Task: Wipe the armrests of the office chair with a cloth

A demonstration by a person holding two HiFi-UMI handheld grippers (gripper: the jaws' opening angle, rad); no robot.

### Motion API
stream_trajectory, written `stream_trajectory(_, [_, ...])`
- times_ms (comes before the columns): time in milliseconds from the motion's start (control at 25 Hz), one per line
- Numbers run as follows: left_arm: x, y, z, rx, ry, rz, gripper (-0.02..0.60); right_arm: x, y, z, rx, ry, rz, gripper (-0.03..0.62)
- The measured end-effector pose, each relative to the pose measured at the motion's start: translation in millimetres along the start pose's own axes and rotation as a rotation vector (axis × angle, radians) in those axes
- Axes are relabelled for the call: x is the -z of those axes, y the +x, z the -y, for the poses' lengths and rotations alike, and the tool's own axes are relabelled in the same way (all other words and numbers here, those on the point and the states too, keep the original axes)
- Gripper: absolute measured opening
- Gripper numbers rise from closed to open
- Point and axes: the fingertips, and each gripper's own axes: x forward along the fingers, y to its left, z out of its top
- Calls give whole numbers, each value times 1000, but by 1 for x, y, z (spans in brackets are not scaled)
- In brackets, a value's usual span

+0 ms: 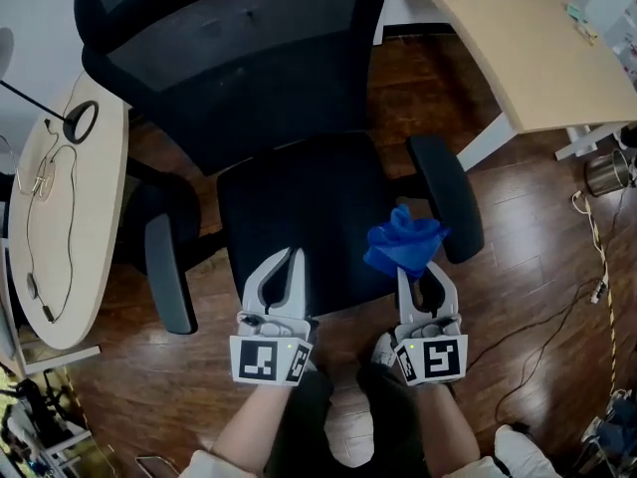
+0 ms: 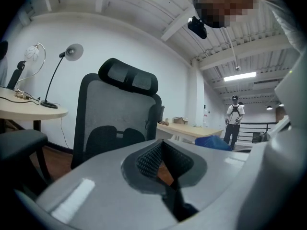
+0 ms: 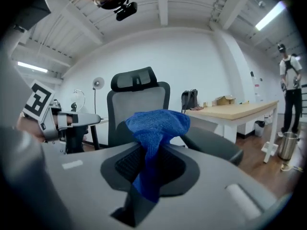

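Observation:
A black office chair (image 1: 299, 207) with a mesh back stands in front of me, its seat facing me. Its left armrest (image 1: 166, 272) and right armrest (image 1: 446, 207) are dark padded bars. My right gripper (image 1: 416, 270) is shut on a bunched blue cloth (image 1: 403, 242), held over the seat's front right corner, just left of the right armrest. In the right gripper view the cloth (image 3: 156, 128) bulges above the jaws and the armrest (image 3: 211, 145) lies just beyond. My left gripper (image 1: 295, 257) is shut and holds nothing, over the seat's front edge.
A beige desk (image 1: 518, 48) fills the upper right, its white leg near the right armrest. A round-edged table (image 1: 90, 197) with a lamp and cables stands at the left. A metal bin (image 1: 607, 172) and floor cables (image 1: 587, 267) lie right. A person (image 2: 234, 119) stands far off.

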Motion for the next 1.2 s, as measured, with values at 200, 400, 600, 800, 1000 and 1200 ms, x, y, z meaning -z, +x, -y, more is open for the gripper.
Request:
stream_trajectory(200, [62, -37, -41, -16, 9, 31, 92, 36, 17, -26, -36, -98, 88, 78])
stream_trajectory(400, [79, -65, -78, -46, -11, 30, 92, 73, 27, -14, 85, -44, 69, 78])
stream_trajectory(600, [89, -61, -64, 1, 11, 16, 92, 125, 59, 47, 319, 8, 14, 77])
stream_trajectory(800, [105, -59, -53, 38, 14, -2, 92, 147, 103, 86, 382, 24, -32, 78])
stream_trajectory(1000, [113, -59, -53, 42, 16, -13, 94, 266, 135, 100, 350, 48, -313, 77])
stream_trajectory(1200, [109, -60, -58, 34, 36, -15, 94, 284, 130, 97, 318, 68, -320, 78])
